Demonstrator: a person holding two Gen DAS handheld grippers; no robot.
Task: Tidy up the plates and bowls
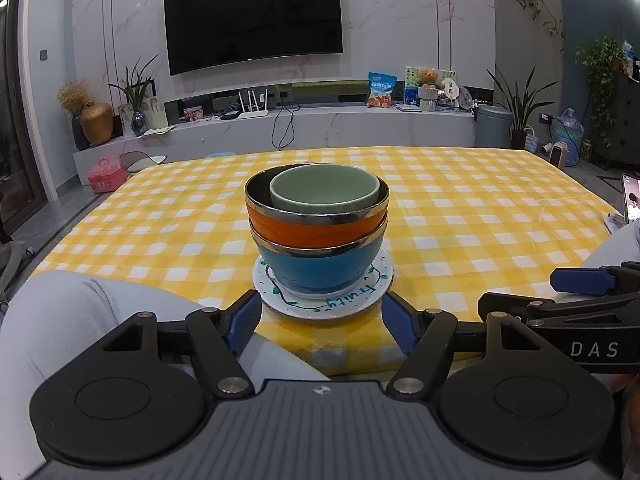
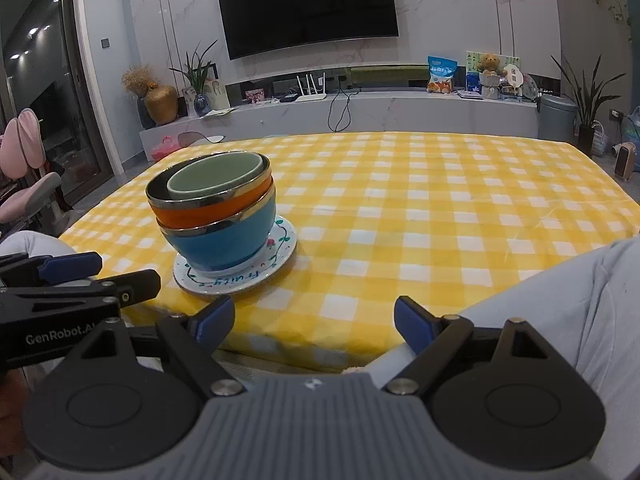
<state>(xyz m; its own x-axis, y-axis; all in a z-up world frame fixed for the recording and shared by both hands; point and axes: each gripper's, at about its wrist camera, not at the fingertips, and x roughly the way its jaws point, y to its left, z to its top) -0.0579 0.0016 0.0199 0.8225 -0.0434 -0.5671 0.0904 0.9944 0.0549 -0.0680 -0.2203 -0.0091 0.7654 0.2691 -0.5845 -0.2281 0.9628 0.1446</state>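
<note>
Bowls are seen nested as one stack: a green bowl (image 1: 324,190) inside an orange bowl (image 1: 316,227), inside a blue bowl (image 1: 316,270), all seated on a white plate (image 1: 296,304) just ahead of and between the jaws of the left gripper (image 1: 322,314), which stand wide apart with nothing clamped. From the right gripper (image 2: 314,320), likewise spread and empty, the stack is found ahead and to the left. The stacking is judged done; only release and withdrawal seem called for. "Fruity" is written on the plate rim; "DAS" and "GenRobot.AI" are read on the tools. A yellow checked tablecloth (image 2: 420,208) lies beneath.
</note>
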